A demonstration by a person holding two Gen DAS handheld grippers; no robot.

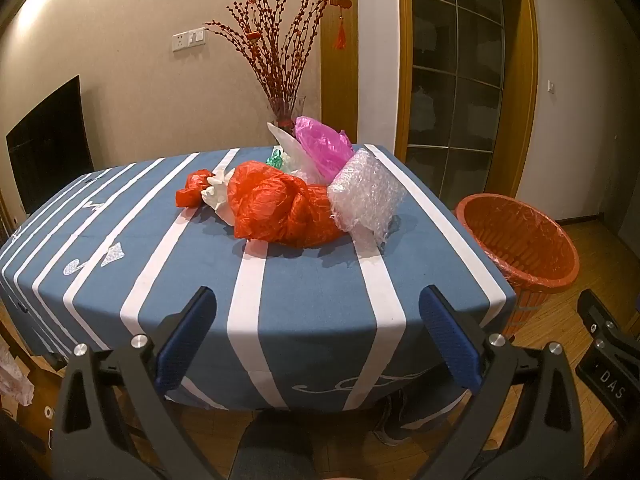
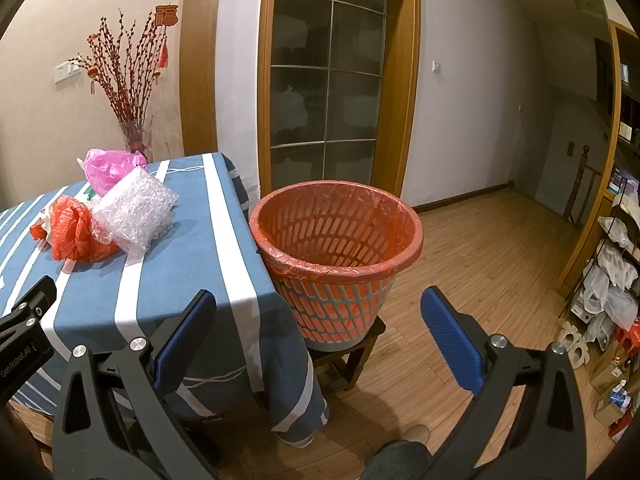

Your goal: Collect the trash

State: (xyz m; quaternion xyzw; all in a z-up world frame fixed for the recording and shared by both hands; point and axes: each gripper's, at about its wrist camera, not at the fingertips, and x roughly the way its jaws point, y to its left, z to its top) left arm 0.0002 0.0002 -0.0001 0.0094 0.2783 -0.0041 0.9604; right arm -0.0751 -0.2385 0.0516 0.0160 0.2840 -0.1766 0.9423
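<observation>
A pile of trash lies on the striped blue table (image 1: 304, 300): a crumpled red plastic bag (image 1: 276, 210), a clear bubble wrap (image 1: 366, 196), a pink bag (image 1: 324, 146) and white bags (image 1: 218, 196). The pile also shows in the right wrist view: red bag (image 2: 74, 234), bubble wrap (image 2: 134, 208), pink bag (image 2: 110, 168). An orange bin (image 2: 336, 256) lined with a bag stands on a stool right of the table; it also shows in the left wrist view (image 1: 520, 240). My left gripper (image 1: 316, 332) is open and empty, short of the pile. My right gripper (image 2: 316, 332) is open and empty, near the bin.
A vase of red branches (image 1: 276, 64) stands at the table's far edge. A dark screen (image 1: 48, 144) leans at the left wall. A glass door (image 2: 324, 80) is behind the bin. Shelves with bags (image 2: 612, 272) stand at the right on the wooden floor.
</observation>
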